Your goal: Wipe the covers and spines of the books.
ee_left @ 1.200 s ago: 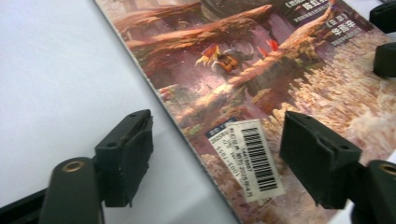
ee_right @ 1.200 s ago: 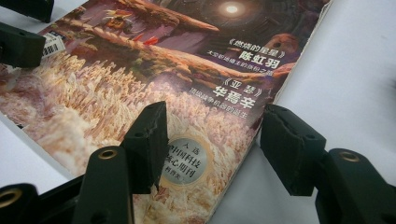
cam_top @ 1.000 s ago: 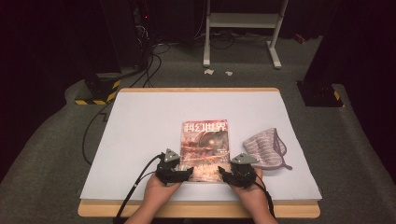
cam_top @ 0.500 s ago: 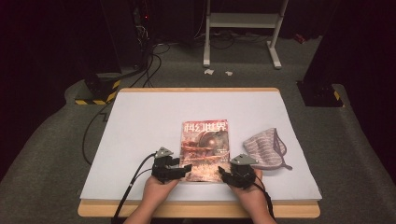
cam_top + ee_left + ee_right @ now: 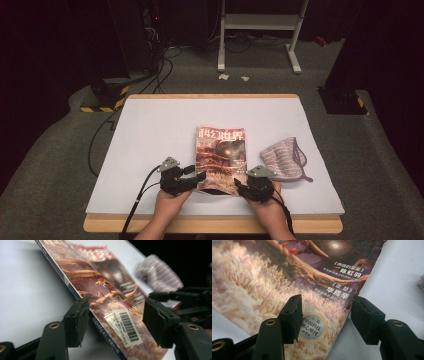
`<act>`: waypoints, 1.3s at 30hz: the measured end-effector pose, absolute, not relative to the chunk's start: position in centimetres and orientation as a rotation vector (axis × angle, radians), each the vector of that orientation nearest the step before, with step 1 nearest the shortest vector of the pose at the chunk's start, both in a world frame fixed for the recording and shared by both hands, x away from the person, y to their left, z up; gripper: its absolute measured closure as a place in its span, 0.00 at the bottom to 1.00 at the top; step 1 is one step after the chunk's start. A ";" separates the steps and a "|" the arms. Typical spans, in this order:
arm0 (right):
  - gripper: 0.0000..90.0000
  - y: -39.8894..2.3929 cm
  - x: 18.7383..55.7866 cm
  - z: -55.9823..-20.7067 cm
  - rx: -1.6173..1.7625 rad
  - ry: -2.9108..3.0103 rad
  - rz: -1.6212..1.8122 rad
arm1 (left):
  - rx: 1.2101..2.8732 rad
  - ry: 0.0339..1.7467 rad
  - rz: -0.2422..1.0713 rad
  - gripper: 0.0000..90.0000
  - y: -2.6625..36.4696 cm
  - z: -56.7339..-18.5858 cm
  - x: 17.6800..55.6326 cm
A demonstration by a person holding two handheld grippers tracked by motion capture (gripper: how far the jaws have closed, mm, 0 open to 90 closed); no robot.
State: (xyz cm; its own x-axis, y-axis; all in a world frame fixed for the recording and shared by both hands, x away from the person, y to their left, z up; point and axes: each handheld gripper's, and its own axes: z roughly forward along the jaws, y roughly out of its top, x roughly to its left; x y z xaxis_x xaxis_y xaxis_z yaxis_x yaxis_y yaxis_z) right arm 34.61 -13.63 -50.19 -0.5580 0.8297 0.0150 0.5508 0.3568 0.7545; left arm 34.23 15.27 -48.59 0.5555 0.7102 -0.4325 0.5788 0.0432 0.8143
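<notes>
The magazine (image 5: pixel 220 159) lies near the worktop's (image 5: pixel 150 130) near edge; left gripper (image 5: pixel 196 177), jaws just closing, and right gripper (image 5: pixel 238 183) both straddle its near corners, spread, not pinching

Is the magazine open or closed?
Closed. The magazine lies on the white table with its front cover up, and the left gripper view shows its spine and barcode sticker, no pages spread.
</notes>
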 end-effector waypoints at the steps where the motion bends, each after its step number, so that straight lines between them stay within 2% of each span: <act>1: 0.47 -13.7 34.6 -50.2 1.210 2.254 1.037 | 1.628 1.099 0.133 0.44 15.1 -48.5 34.2; 8: 0.47 -13.8 34.6 -50.2 1.216 2.251 1.041 | 1.635 1.101 0.156 0.49 14.5 -48.6 34.0; 16: 0.47 -13.8 34.6 -50.2 1.223 2.252 1.043 | 1.620 1.108 0.122 0.51 14.4 -48.8 33.8; 18: 0.47 -13.8 34.6 -50.2 1.221 2.251 1.042 | 1.675 1.118 0.031 0.52 13.9 -49.5 34.3; 19: 0.47 -13.8 34.6 -50.2 1.222 2.253 1.044 | 1.698 1.116 0.026 0.53 13.6 -49.7 34.4; 22: 0.47 -13.8 34.6 -50.2 1.219 2.253 1.045 | 1.717 1.115 0.066 0.53 13.0 -50.1 34.2; 28: 0.48 -13.7 34.4 -50.2 1.205 2.241 1.034 | 1.749 1.107 0.104 0.62 13.0 -49.8 34.2; 39: 0.52 -14.1 34.2 -49.9 1.205 2.230 1.039 | 1.727 1.141 0.149 0.73 14.6 -49.3 34.7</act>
